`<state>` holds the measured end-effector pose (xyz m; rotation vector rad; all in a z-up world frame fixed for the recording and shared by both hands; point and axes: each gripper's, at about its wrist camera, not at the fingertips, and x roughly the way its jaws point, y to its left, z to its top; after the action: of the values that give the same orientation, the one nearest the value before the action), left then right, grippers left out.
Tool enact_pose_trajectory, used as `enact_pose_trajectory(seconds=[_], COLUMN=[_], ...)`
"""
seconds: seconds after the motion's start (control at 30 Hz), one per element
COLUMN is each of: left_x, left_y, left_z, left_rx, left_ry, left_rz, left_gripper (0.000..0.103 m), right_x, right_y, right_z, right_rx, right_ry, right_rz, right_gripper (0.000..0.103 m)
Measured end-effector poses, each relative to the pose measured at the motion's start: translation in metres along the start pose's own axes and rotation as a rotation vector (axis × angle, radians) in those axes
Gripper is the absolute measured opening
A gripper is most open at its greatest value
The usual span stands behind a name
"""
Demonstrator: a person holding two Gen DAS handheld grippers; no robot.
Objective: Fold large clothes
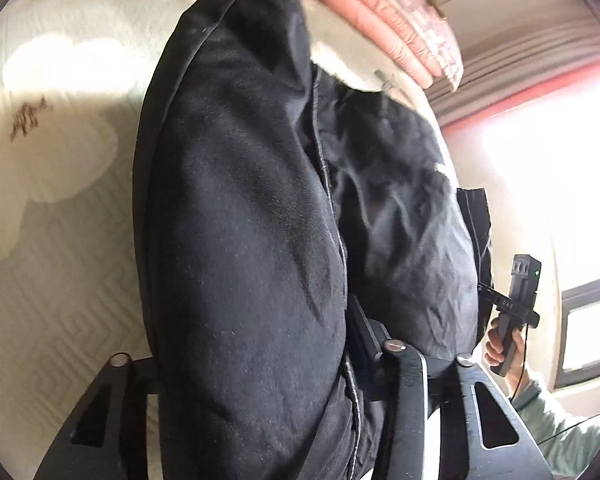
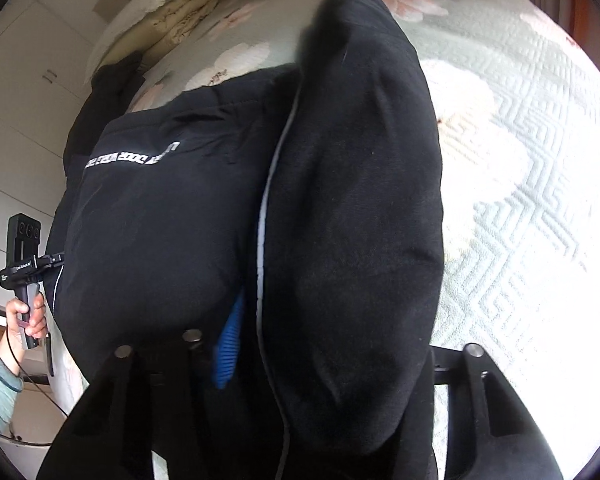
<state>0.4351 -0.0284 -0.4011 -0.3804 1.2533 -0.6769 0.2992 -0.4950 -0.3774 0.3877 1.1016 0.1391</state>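
Left wrist: my left claw is clamped on the black garment, lifted over the bed. Right claw pinches its other end. I judge no fold done yet. Pink quilt upper right and beige bedding upper left crowd the landing.

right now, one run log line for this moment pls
phase: mid-fold lift | left hand-held gripper: shut on black garment | right hand-held gripper: shut on black garment | surface: quilted floral bedspread | fold: not yet done
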Motion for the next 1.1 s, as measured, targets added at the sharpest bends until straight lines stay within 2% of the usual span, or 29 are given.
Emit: enact_pose_trajectory(seconds=[0.07, 0.13, 0.27, 0.47, 0.53, 0.57, 0.8, 0.87, 0.9, 0.93, 0.97, 1.03, 1.07, 1.1], left_x=[-0.011, -0.022, -0.038, -0.063, -0.084, -0.088, -0.123, -0.130, -0.133, -0.133, -0.132, -0.126, -0.121, -0.118], left_y=[-0.010, -0.014, -0.027, -0.038, -0.023, -0.024, -0.041, -0.051, -0.057, -0.063, -0.067, -0.061, -0.046, -0.034], left_z=[-0.004, -0.008, -0.014, -0.030, -0.043, -0.047, -0.088, -0.100, -0.108, -0.116, -0.120, -0.127, -0.127, -0.126], left_rx=[0.013, 0.018, 0.037, 0.049, 0.046, 0.045, 0.054, 0.068, 0.084, 0.115, 0.143, 0.141, 0.104, 0.069], left_ry=[-0.040, -0.072, -0.105, -0.131, -0.135, -0.138, -0.137, -0.135, -0.129, -0.110, -0.094, -0.068, -0.069, -0.073], left_rz=[-0.025, -0.053, -0.077, -0.130, -0.137, -0.140, -0.190, -0.204, -0.213, -0.198, -0.176, -0.132, -0.121, -0.121], left_gripper=[0.040, 0.039, 0.038, 0.038, 0.038, 0.038, 0.038, 0.038, 0.038, 0.038, 0.038, 0.038, 0.038, 0.038], right_x=[-0.006, -0.017, -0.041, -0.075, -0.082, -0.093, -0.138, -0.156, -0.160, -0.161, -0.157, -0.146, -0.141, -0.137], right_y=[0.009, 0.016, 0.032, 0.048, 0.058, 0.049, 0.073, 0.084, 0.094, 0.104, 0.103, 0.085, 0.074, 0.064], right_z=[0.002, 0.000, -0.005, -0.025, -0.032, -0.039, -0.081, -0.096, -0.101, -0.108, -0.114, -0.122, -0.123, -0.122], right_rx=[-0.011, -0.017, -0.031, -0.096, -0.101, -0.102, -0.128, -0.123, -0.145, -0.177, -0.170, -0.083, -0.050, -0.047], right_ry=[-0.022, -0.042, -0.081, -0.086, -0.086, -0.085, -0.081, -0.081, -0.079, -0.063, -0.027, 0.031, 0.044, 0.040], right_rz=[-0.011, -0.013, 0.005, 0.015, 0.033, 0.042, 0.090, 0.168, 0.132, 0.023, -0.018, -0.026, -0.057, -0.097], right_gripper=[0.039, 0.035, 0.032, 0.029, 0.028, 0.028, 0.019, 0.016, 0.015, 0.016, 0.017, 0.029, 0.032, 0.041])
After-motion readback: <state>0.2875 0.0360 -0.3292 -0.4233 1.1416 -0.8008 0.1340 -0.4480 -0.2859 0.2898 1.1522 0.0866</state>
